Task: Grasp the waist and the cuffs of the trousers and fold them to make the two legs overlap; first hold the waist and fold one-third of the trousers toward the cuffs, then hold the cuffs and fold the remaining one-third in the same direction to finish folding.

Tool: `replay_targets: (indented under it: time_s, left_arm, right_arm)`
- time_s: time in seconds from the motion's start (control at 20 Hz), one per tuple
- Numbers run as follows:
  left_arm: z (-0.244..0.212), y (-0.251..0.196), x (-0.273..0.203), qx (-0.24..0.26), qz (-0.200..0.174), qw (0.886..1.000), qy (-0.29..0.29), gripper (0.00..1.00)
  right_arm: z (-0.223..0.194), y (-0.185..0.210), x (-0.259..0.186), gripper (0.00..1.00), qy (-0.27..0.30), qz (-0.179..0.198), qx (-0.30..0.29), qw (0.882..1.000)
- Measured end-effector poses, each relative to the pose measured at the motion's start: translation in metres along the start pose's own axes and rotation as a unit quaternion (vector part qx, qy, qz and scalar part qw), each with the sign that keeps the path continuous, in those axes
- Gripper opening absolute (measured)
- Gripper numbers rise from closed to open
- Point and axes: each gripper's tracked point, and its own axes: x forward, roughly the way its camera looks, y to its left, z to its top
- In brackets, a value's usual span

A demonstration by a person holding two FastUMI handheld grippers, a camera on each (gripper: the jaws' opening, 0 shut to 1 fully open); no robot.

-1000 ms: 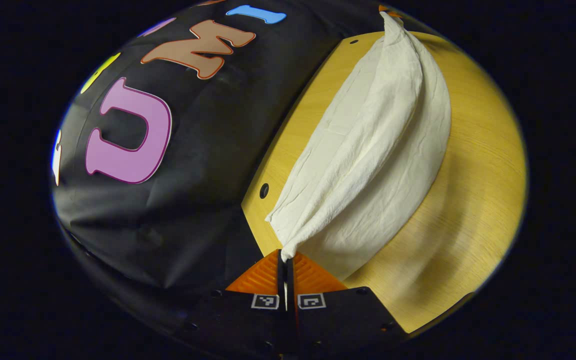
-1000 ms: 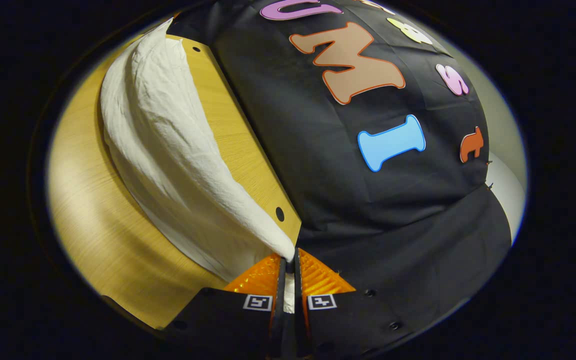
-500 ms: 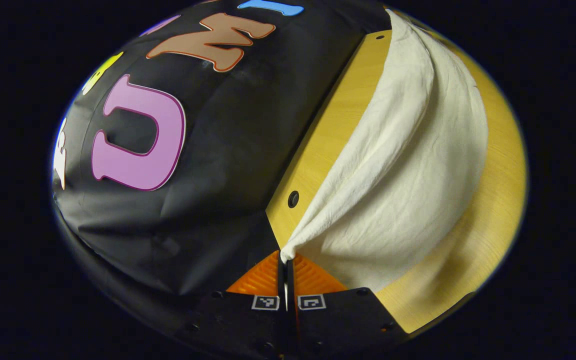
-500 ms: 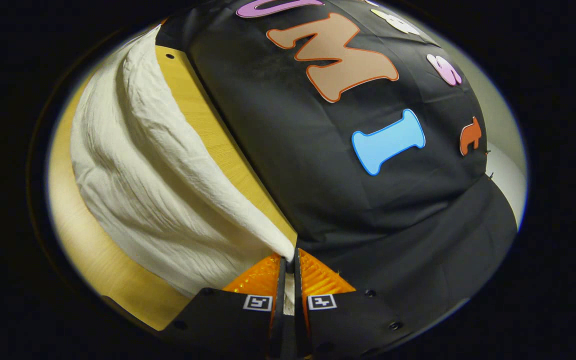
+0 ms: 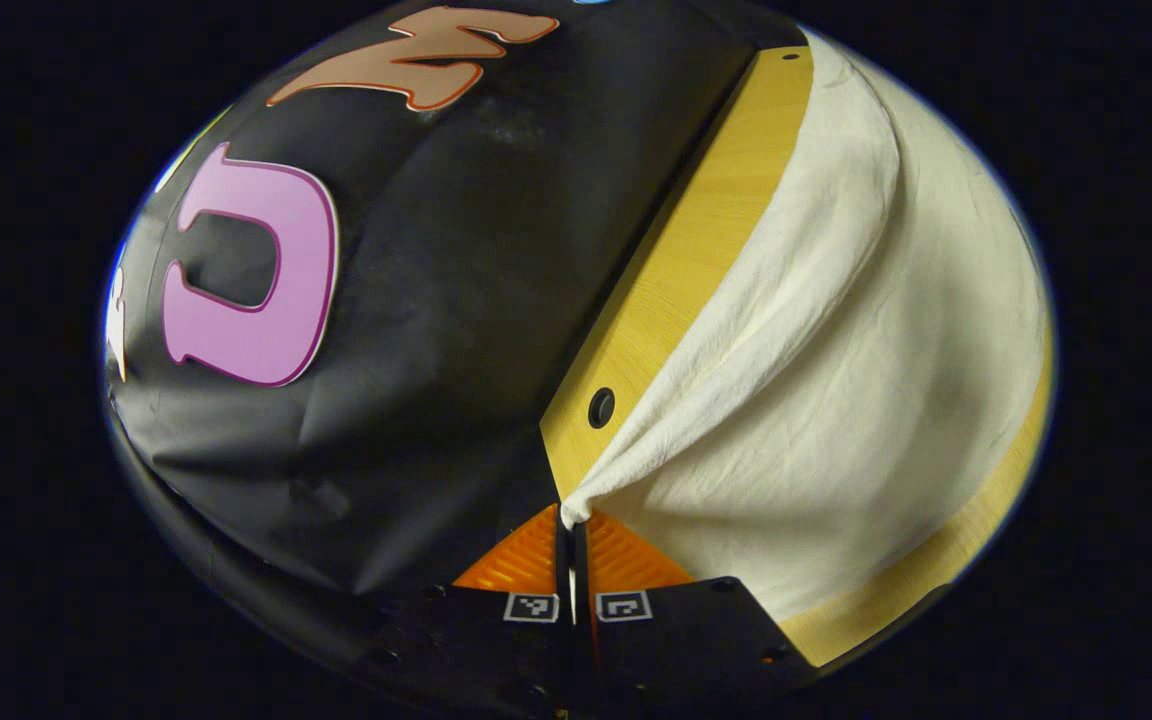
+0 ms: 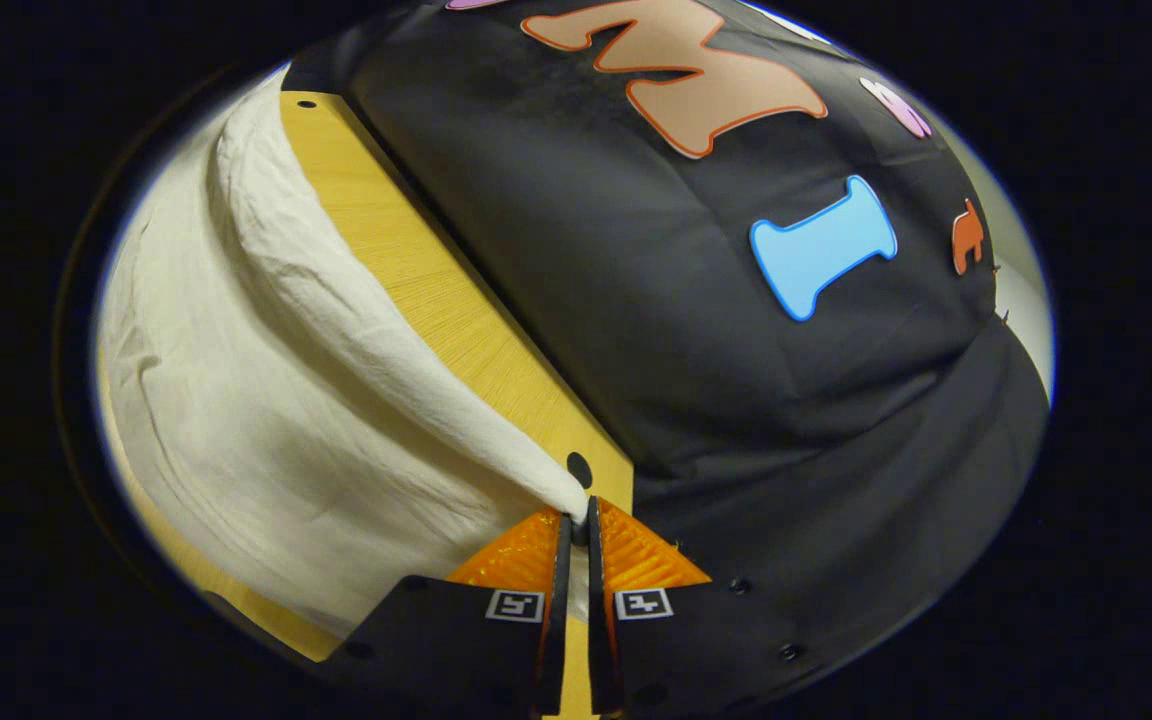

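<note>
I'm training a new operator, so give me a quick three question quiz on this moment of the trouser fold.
1. True or false: the left gripper is shut on the trousers.
2. What is the right gripper pinching? A) a towel B) the trousers C) nothing
3. Fill in: the trousers lie on a wooden ____.

Key: 1 true; 2 B; 3 table.

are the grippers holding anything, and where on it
Both hold the trousers: left gripper and right gripper each pinch a bunched edge corner.
</note>
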Motion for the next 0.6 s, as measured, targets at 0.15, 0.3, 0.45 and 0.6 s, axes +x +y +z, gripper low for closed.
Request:
replay_targets:
  time_s: [0.15, 0.3, 0.45, 0.6]
  left_arm:
    - [0.005, 0.001, 0.008, -0.002, -0.006, 1.0, 0.01, 0.0]
    - [0.013, 0.006, 0.009, -0.027, -0.01, 0.999, 0.014, 0.02]
    - [0.013, 0.009, 0.002, -0.069, 0.001, 0.998, 0.001, 0.75]
    - [0.021, 0.02, -0.015, -0.111, 0.014, 0.993, -0.021, 0.95]
  right_arm:
    - [-0.005, 0.021, 0.02, 0.13, 0.018, 0.014, 0.017, 1.0]
    - [-0.005, 0.029, 0.029, 0.14, 0.027, 0.023, 0.039, 0.999]
    - [-0.001, 0.028, 0.021, 0.79, 0.031, 0.023, 0.082, 0.996]
    - [0.006, 0.012, 0.007, 1.0, 0.025, 0.01, 0.14, 0.99]
